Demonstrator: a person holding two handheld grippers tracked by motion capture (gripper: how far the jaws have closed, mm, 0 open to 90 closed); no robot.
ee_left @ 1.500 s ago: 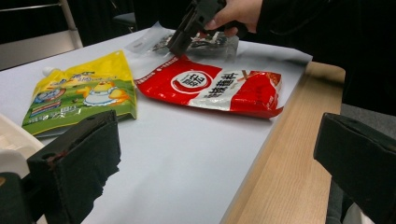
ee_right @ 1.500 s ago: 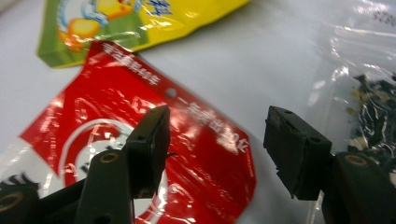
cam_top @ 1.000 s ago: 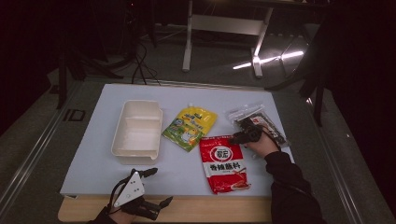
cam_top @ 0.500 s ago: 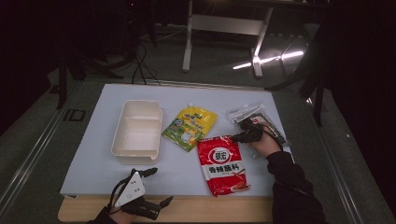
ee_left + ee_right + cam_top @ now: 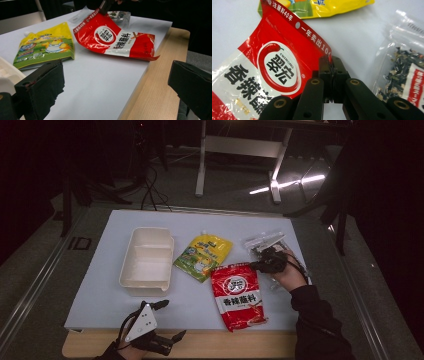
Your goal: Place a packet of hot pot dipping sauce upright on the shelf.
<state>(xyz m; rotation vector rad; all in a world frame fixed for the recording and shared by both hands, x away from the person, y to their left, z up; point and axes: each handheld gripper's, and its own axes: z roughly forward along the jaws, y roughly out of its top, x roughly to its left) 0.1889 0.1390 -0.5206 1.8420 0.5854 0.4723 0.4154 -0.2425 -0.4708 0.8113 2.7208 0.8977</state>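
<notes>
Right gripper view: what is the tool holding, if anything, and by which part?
The right tool is shut on the red packet, pinching its top corner at the sealed edge, beside the hang hole. The left tool holds nothing; its jaws stand open.

Red sauce packet [image 5: 239,294], corner lifted

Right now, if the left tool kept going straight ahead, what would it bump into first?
Probably the red bag. The left tool is open and points across bare table toward it; the yellow pouch lies off to one side.
</notes>
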